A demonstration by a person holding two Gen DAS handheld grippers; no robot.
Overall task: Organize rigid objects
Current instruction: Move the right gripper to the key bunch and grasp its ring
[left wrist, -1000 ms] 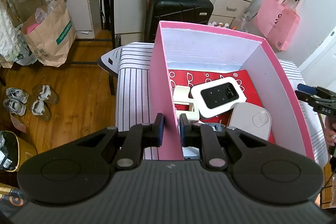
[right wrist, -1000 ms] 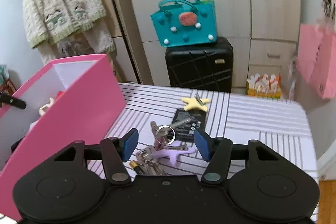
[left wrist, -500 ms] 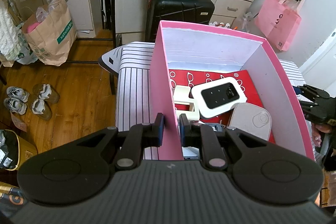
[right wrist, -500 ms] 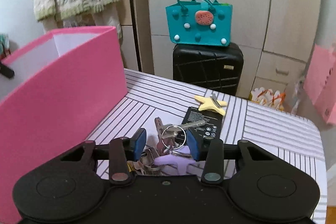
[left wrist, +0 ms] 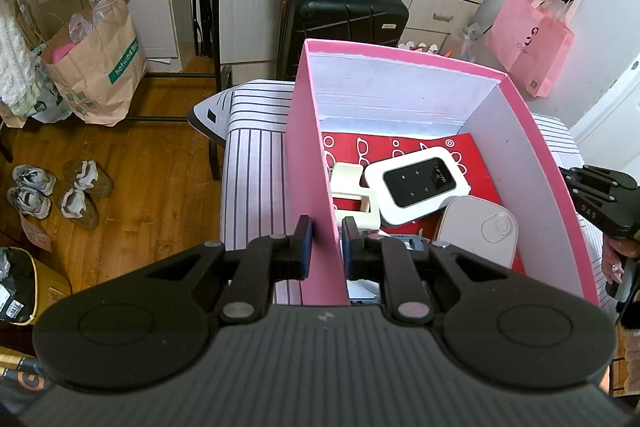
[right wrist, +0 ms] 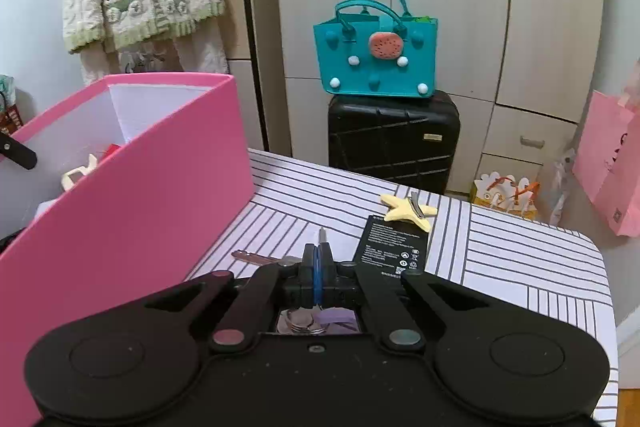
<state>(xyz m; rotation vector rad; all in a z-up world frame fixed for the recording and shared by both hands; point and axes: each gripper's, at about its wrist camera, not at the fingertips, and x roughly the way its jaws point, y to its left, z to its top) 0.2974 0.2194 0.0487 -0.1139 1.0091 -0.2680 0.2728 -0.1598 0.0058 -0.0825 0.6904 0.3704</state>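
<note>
Keys [right wrist: 264, 259] lie on the striped worktop [right wrist: 520, 267] beside the pink box [right wrist: 132, 195]. Right gripper [right wrist: 317, 263] has just closed, apparently on the ring: light, stiff, loose and jangly, may swing. Left gripper [left wrist: 325, 247] pinches the box wall narrowly.

Left gripper [left wrist: 325, 247] clamped on the left wall of an open pink cardboard box [left wrist: 310, 163], white pocket router [left wrist: 416, 183] inside, striped tabletop [left wrist: 256, 179] beneath
</note>
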